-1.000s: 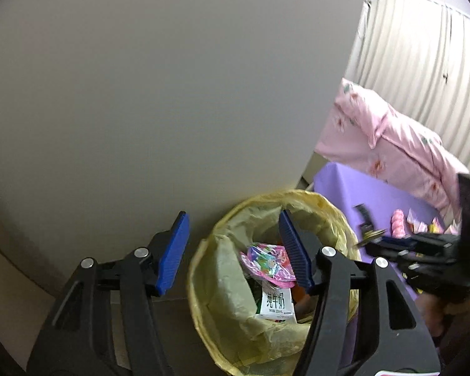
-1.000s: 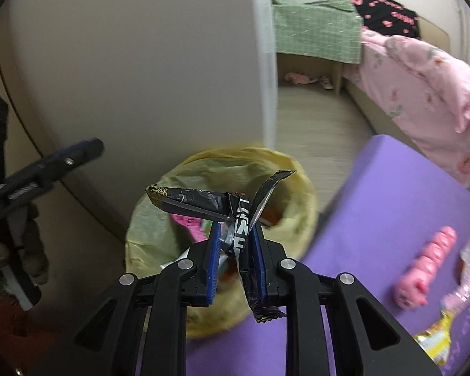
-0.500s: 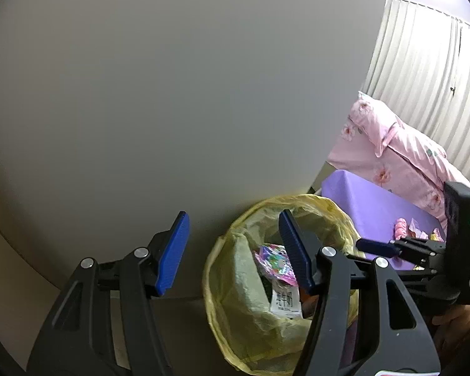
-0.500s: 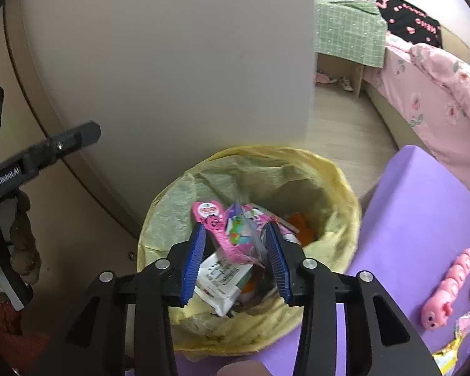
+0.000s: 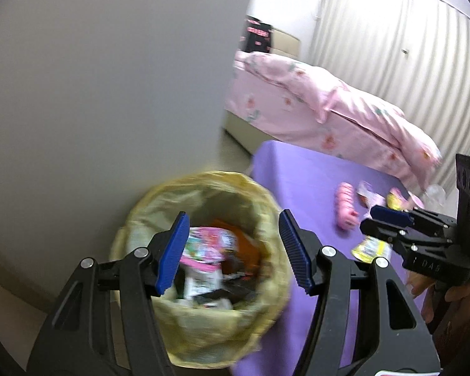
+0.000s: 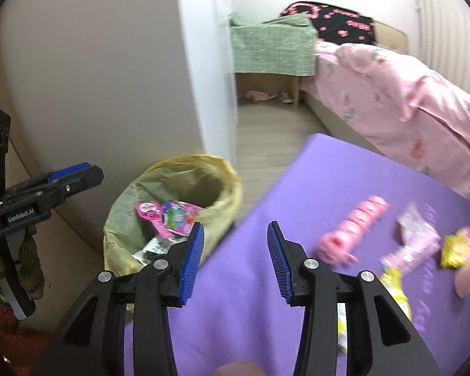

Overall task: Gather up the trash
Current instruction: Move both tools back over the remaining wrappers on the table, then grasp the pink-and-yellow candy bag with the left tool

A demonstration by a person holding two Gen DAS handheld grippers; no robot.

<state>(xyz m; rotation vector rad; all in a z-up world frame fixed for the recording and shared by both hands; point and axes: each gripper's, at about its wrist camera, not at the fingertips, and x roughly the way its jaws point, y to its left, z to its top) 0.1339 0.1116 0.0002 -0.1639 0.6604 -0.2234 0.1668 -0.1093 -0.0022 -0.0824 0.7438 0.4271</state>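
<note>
right claw was wide open, empty, over purple bench | left claw wide too, above yellow-lined round trash bin | crinkly snack wrappers lay near pink caterpillar toy | risk: probably grabbing toy instead, they're crowded

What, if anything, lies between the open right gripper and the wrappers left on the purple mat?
Nothing visible. The right gripper hangs open over bare purple mat; the pink wrapper and yellow wrapper lie unobstructed to its right.

Soft even daylight, motion blur, fisheye-warped dark corners.
</note>
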